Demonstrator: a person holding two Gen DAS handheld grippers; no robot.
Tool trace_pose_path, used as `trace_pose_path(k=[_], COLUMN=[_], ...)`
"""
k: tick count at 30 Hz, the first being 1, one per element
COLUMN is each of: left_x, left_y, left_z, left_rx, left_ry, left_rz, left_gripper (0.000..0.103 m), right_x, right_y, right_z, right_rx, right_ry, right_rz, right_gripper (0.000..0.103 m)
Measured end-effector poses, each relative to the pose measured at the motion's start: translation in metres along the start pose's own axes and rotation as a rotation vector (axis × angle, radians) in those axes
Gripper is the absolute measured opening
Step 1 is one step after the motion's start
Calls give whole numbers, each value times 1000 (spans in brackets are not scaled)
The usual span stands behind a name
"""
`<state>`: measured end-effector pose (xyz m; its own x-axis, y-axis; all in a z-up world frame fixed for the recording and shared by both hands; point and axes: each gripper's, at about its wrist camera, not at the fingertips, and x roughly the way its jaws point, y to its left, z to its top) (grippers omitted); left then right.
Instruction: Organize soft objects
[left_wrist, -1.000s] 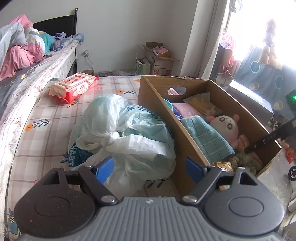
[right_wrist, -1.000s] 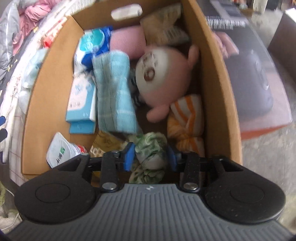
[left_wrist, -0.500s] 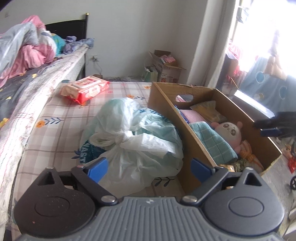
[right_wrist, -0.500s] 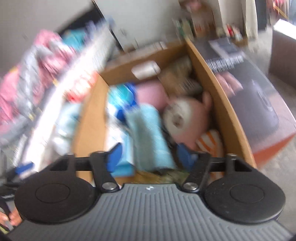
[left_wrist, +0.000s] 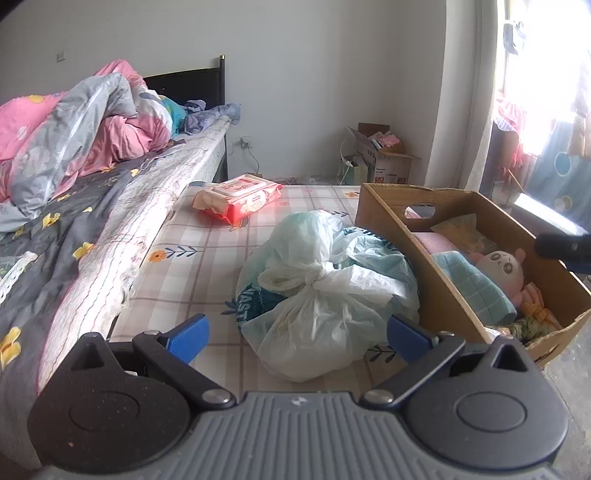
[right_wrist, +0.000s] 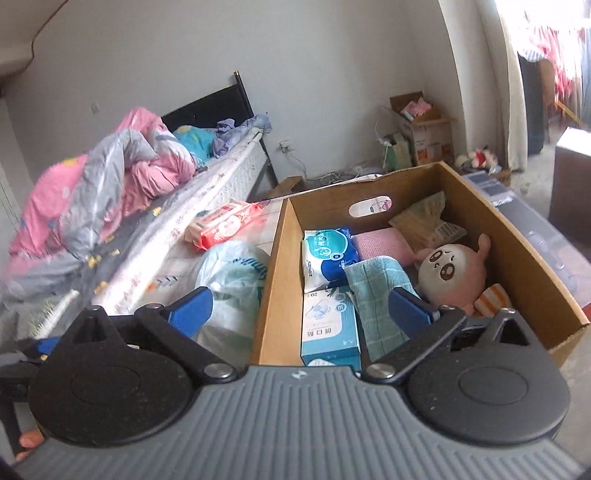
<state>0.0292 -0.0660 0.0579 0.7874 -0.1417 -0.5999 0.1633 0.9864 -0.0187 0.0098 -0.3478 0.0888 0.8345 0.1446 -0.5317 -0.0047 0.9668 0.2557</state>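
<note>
An open cardboard box (left_wrist: 391, 221) (right_wrist: 273, 277) stands on the checked mat. It holds a pink plush (left_wrist: 502, 266) (right_wrist: 450, 273), a teal towel (left_wrist: 472, 291) (right_wrist: 376, 288), blue tissue packs (right_wrist: 328, 254), an orange striped cloth (right_wrist: 493, 299) and a green cloth (left_wrist: 528, 326) at its near end. A knotted white plastic bag (left_wrist: 325, 280) (right_wrist: 232, 280) lies left of the box. My left gripper (left_wrist: 298, 332) hovers before the bag, its jaws opening with nothing between them. My right gripper (right_wrist: 301, 306) hangs above the box's near end, its jaws opening and empty.
A red wipes pack (left_wrist: 240, 197) (right_wrist: 221, 225) lies farther back on the mat (left_wrist: 192, 266). A bed with pink and grey bedding (left_wrist: 74, 147) runs along the left. A second cardboard box (left_wrist: 384, 158) stands by the far wall. A dark case (right_wrist: 535, 229) lies right of the box.
My right gripper let go of the green cloth, opened wide and rose back out of the box. My left gripper opened a little wider and drew back from the bag.
</note>
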Motion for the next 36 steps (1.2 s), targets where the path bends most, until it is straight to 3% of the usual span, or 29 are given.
trace_pose_path(k=[4, 10, 16, 21, 27, 32, 36], left_x=[-11, -17, -9, -3, 2, -2, -1], left_y=[4, -3, -12, -26, -49, -56, -58], left_z=[-6, -11, -16, -22, -25, -25, -22], left_rx=[-32, -72, -120, -161, -79, -45, -22], left_ry=[-18, -48, 42, 124, 201, 208, 209], left_rz=[8, 146, 35, -30, 16, 29, 52], left_gripper=[103, 103, 103, 103, 102, 102, 102], right_x=[-10, -23, -44, -57, -52, -30, -18], right_y=[13, 17, 11, 13, 12, 9, 11], right_z=[-7, -25, -38, -43, -48, -50, -52], right_rx=[-60, -113, -110, -140, -112, -41, -22], right_ry=[11, 10, 18, -1, 92, 189, 210], right_rz=[-57, -151, -227, -346, -262, -168, -139], right_gripper=[102, 102, 102, 102, 102, 102, 102])
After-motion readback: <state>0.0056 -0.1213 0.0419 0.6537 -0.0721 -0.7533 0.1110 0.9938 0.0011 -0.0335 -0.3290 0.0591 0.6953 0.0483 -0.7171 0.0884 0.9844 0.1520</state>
